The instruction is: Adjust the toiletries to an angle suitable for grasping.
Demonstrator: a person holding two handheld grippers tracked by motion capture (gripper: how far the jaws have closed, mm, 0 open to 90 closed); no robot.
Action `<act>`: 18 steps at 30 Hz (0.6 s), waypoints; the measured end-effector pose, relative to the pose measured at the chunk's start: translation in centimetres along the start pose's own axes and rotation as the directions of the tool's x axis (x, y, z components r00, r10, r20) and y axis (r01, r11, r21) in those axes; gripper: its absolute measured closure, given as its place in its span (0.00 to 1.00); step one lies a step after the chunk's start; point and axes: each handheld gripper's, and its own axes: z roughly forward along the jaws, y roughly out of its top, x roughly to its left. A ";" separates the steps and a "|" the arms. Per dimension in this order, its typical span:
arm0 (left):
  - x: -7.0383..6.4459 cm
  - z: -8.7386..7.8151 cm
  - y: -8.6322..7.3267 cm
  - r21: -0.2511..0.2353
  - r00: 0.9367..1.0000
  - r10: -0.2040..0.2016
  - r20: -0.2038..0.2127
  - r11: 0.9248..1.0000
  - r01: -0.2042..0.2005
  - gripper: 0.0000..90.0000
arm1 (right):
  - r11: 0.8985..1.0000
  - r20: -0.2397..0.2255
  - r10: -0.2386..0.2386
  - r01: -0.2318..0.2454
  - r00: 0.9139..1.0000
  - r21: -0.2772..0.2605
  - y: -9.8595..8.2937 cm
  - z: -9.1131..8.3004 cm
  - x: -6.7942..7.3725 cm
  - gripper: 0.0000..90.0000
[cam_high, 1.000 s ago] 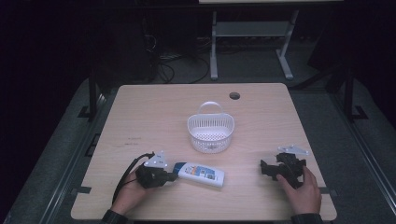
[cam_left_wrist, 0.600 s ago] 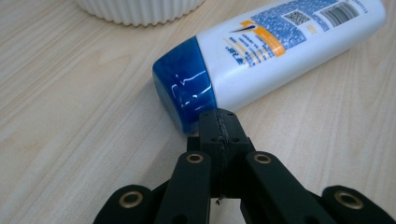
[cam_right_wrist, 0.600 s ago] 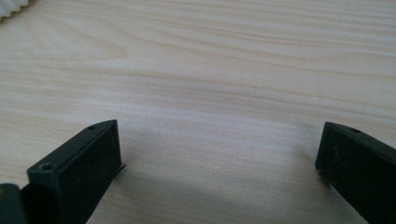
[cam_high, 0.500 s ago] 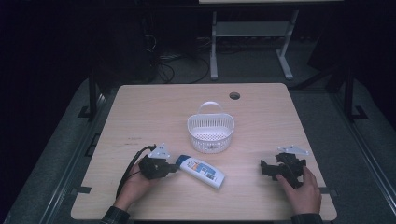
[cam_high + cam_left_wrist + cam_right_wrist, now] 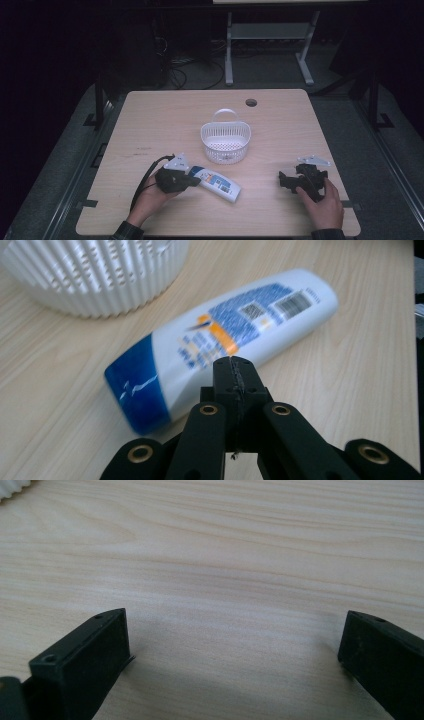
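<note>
Your left gripper has its jaws pressed together, empty, tips just beside the white shampoo bottle, which lies flat on the wooden table in front of the white slatted basket, blue cap toward you. Your right gripper rests low over bare wood, jaws spread wide, well apart from the bottle.

The risk, as I judge it: closed tips can only nudge (not grasp). Push forward like this and the smooth, rounded bottle will likely skid or spin away. If you want it lifted, open the jaws first and straddle its narrow side, or it may squirt out under pressure.
</note>
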 end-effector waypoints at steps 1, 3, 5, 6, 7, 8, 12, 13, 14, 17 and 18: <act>-0.1 0.2 0.3 -0.005 1.000 0.005 0.003 1.000 -0.005 1.00 | 1.000 0.000 0.000 0.000 1.000 0.000 0.0 0.0 0.0 0.00; -0.3 0.4 0.8 -0.007 1.000 0.018 0.008 1.000 -0.018 1.00 | 1.000 0.000 0.000 0.000 1.000 0.000 0.0 0.0 0.0 0.00; -0.5 0.6 1.2 -0.010 1.000 0.020 0.015 1.000 -0.020 1.00 | 1.000 0.000 0.000 0.000 1.000 0.000 0.0 0.0 0.0 0.00; -0.6 0.9 1.5 -0.009 1.000 0.025 0.017 1.000 -0.025 1.00 | 1.000 0.000 0.000 0.000 1.000 0.000 0.0 0.0 0.0 0.00; -0.7 1.1 1.7 -0.010 0.999 0.025 0.020 1.000 -0.025 1.00 | 1.000 0.000 0.000 0.000 1.000 0.000 0.0 0.0 0.0 0.00; -0.8 1.2 1.9 -0.008 0.999 0.030 0.021 1.000 -0.030 1.00 | 1.000 -0.001 -0.001 0.001 1.000 0.000 0.0 0.0 0.0 0.00; -1.1 1.9 3.0 -0.013 0.999 0.046 0.028 0.999 -0.045 1.00 | 1.000 -0.001 -0.001 0.001 1.000 0.000 0.0 0.0 0.0 0.00; -1.1 1.9 3.0 -0.013 0.999 0.046 0.028 0.999 -0.045 1.00 | 1.000 -0.001 -0.001 0.001 1.000 0.000 0.0 0.0 0.0 0.00; -1.2 2.1 3.3 -0.016 0.998 0.050 0.032 0.999 -0.049 1.00 | 1.000 -0.001 -0.001 0.001 1.000 0.000 0.0 0.0 0.0 0.00; -1.6 3.0 4.4 -0.020 0.997 0.061 0.047 0.998 -0.060 1.00 | 1.000 -0.001 -0.002 0.002 1.000 0.000 0.0 0.0 0.0 0.00; -1.7 3.2 4.6 -0.020 0.996 0.066 0.052 0.998 -0.065 1.00 | 1.000 -0.001 -0.002 0.002 1.000 0.000 0.0 0.0 0.0 0.00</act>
